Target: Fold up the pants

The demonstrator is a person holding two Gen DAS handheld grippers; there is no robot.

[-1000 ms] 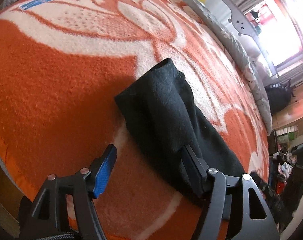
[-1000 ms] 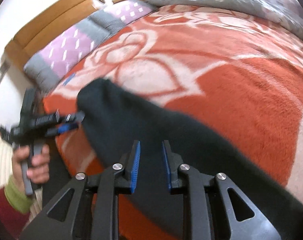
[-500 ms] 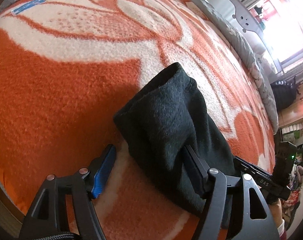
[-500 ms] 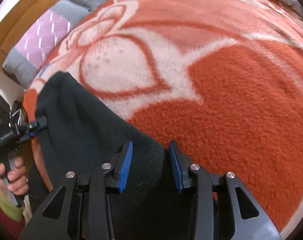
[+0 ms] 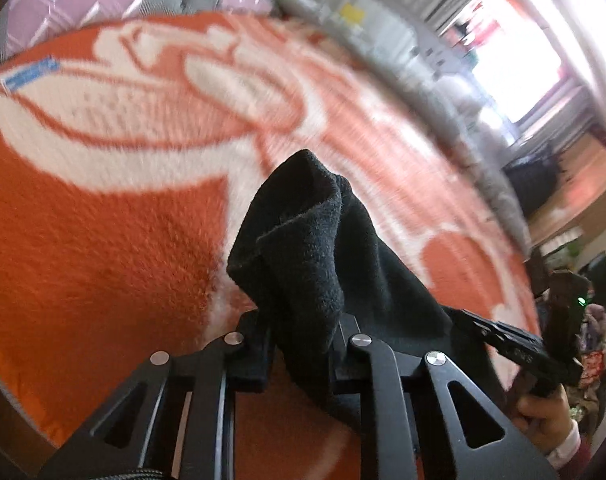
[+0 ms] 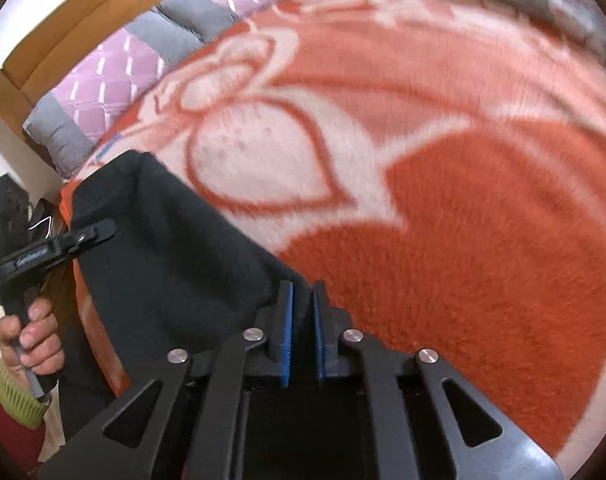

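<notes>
Black fleece pants lie bunched on an orange and white blanket. My left gripper is closing, its jaws pinching a raised fold of the fabric, which stands up in a peak above them. In the right wrist view the pants stretch from lower centre to the left. My right gripper is shut on their near edge, a thin layer of cloth between the blue pads. The left gripper shows at the pants' far left end, and the right gripper at the left view's lower right.
The blanket covers a bed. Purple and grey pillows lie against a wooden headboard. A grey quilt runs along the far side. A hand with a green cuff holds the left gripper's handle.
Both grippers went from open to closed on the pants. The left one has pulled its fold up off the blanket. The right one slid to the cloth's edge.
</notes>
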